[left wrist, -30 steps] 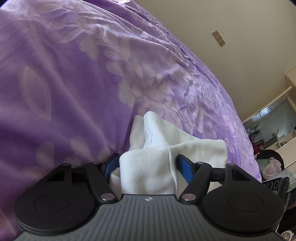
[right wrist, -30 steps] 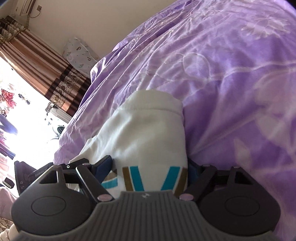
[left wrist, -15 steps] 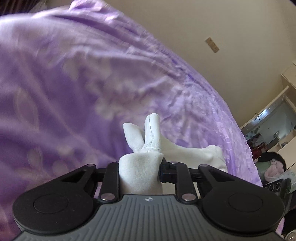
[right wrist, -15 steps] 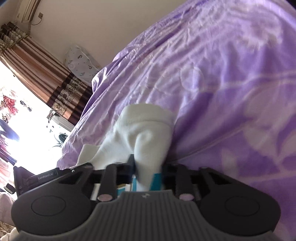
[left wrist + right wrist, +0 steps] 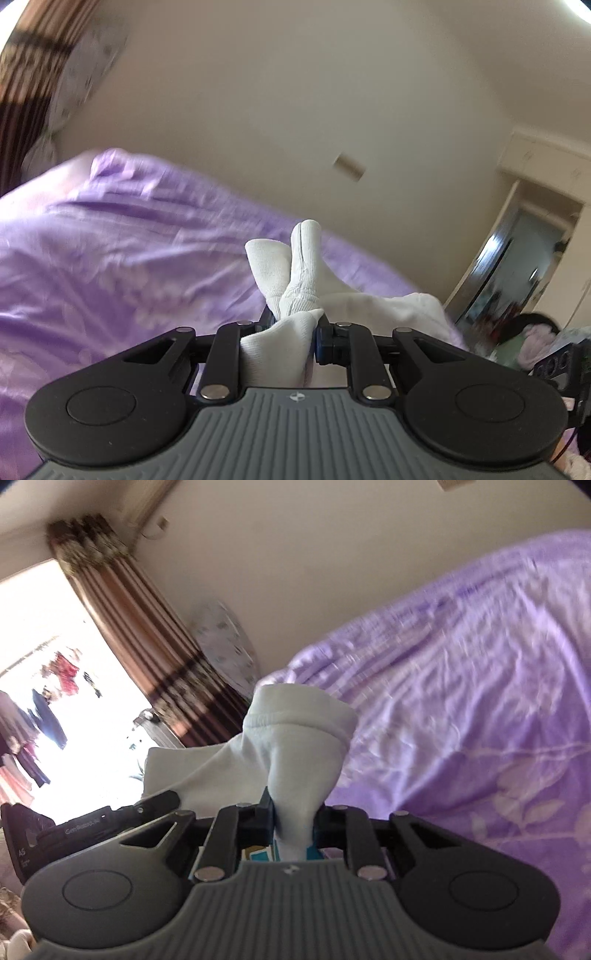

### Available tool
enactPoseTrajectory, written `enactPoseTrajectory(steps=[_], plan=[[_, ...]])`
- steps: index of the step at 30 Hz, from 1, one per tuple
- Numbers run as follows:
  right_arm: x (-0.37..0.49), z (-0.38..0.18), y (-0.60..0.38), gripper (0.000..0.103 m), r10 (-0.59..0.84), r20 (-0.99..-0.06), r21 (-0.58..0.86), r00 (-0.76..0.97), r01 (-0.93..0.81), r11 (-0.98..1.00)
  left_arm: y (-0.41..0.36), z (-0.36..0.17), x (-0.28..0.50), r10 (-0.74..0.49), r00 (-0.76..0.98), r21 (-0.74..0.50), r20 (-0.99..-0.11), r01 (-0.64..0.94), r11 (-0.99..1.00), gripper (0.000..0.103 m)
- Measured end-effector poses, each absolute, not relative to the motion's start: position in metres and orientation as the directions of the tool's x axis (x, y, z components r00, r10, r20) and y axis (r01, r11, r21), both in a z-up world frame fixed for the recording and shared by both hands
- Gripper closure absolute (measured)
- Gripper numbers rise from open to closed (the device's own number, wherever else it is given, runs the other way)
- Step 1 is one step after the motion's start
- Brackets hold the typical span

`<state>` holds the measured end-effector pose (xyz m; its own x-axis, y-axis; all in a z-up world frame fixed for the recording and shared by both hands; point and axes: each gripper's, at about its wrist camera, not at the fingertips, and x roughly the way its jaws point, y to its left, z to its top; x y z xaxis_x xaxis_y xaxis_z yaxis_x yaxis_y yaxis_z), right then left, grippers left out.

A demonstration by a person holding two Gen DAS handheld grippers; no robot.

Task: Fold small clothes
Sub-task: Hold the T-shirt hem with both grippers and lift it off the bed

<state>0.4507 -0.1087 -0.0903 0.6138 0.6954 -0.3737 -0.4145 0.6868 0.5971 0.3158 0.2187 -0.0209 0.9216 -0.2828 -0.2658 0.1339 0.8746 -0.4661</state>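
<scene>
White sock point(image 5: 295, 280), held off the purple bedspread point(image 5: 110, 266), is strung between two hand-held grippers, and its long axis runs from one pair of jaws to the other. In the left wrist view, bunched ribbed ends stick up toward twelve o'clock straight out of the left gripper point(image 5: 293, 325), while the rest of the fabric trails away toward three o'clock, low over the bed. The left jaws have just been closing and now pinch that bunch, cloth filling the gap between the blue pads. In the right wrist view the sock point(image 5: 295, 746) rises toward twelve o'clock as a folded hood with a seam across it, and a flat white panel stretches off toward nine o'clock, toward the black body of the other tool at the left edge. The right gripper point(image 5: 293, 812) has also just been closing; its jaws squeeze a narrow neck of fabric, with teal and brown stripes showing just behind them. Each gripper holds one end, so neither is nearer. Judging from this, the coming fold depends on bringing the two held ends together along that line before lowering the sock onto the bedspread, which spreads around from nine to three o'clock. A cream wall stands beyond.
</scene>
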Motion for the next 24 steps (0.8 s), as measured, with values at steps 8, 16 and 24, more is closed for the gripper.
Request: enactPoseTrajectory(steps=[8, 16, 24], plan=[[0.332, -0.017, -0.151, 0.090, 0.704, -0.236, 0.561, 0.670, -0.498, 0.662, 0.179, 0.030, 0.217, -0.299, 0.946, -0.495, -0.121, 0.204, 0.845, 0.082], [0.258, 0.021, -0.193, 0.090, 0.674, -0.209, 0.539, 0.708, -0.492, 0.683, 0.153, 0.041, 0.180, -0.342, 0.928, -0.479, -0.144, 0.237, 0.845, 0.082], [0.293, -0.029, -0.192, 0.090, 0.676, -0.356, 0.590, 0.645, -0.407, 0.698, 0.181, -0.021, 0.226, -0.358, 0.892, -0.589, -0.274, 0.139, 0.796, 0.082]])
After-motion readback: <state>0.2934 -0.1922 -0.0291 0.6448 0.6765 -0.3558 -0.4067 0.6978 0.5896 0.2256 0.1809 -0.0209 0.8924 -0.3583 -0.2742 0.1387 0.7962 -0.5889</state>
